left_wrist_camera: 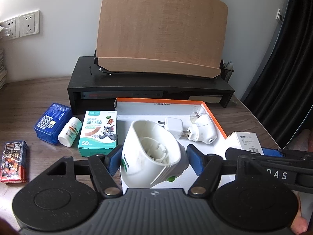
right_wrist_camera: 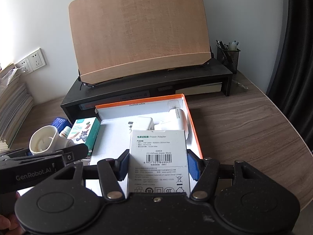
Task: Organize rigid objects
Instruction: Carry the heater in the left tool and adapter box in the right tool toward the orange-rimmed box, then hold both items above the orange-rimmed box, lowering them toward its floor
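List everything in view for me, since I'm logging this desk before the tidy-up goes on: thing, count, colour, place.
Tray: 1, orange rim, white inside, desk centre.
Charger plug: 1, white, in tray.
Plug-in device: 1, white, in tray beside charger.
White cup-shaped device: 1, white, green button, between left gripper's pads.
Power adapter box: 1, white, between right gripper's pads.
Plaster box: 1, teal and white, left of tray.
Pill bottle: 1, white, left of plaster box.
Blue case: 1, blue, far left.
Card box: 1, red and dark, desk's left edge.
Riser: 1, black, behind tray.
Wooden stand: 1, tan, on riser.
Pen cup: 1, black mesh, beside riser.
Left gripper; right gripper: black, blue pads.
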Available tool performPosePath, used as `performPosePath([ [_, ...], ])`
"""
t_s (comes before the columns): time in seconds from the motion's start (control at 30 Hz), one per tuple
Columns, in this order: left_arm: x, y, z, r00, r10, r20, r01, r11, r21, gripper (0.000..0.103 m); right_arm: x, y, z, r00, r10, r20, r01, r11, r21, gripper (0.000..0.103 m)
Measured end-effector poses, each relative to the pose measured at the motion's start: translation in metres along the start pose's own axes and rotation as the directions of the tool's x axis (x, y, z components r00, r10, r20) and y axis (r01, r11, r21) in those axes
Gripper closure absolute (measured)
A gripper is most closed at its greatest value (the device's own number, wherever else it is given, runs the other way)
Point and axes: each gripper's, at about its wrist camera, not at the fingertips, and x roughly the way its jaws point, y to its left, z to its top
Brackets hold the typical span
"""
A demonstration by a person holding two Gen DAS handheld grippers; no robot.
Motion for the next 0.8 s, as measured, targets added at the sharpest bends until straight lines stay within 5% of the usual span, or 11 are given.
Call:
performPosePath([
  [0.8,0.005,-0.002,0.0019,1.0,0.01,-0.005,-0.01,1.0,-0.006,0.032,0.0075,-0.0018,0.0026,1.0,0.003,-0.006,-0.003,1.0,0.001,0.032],
])
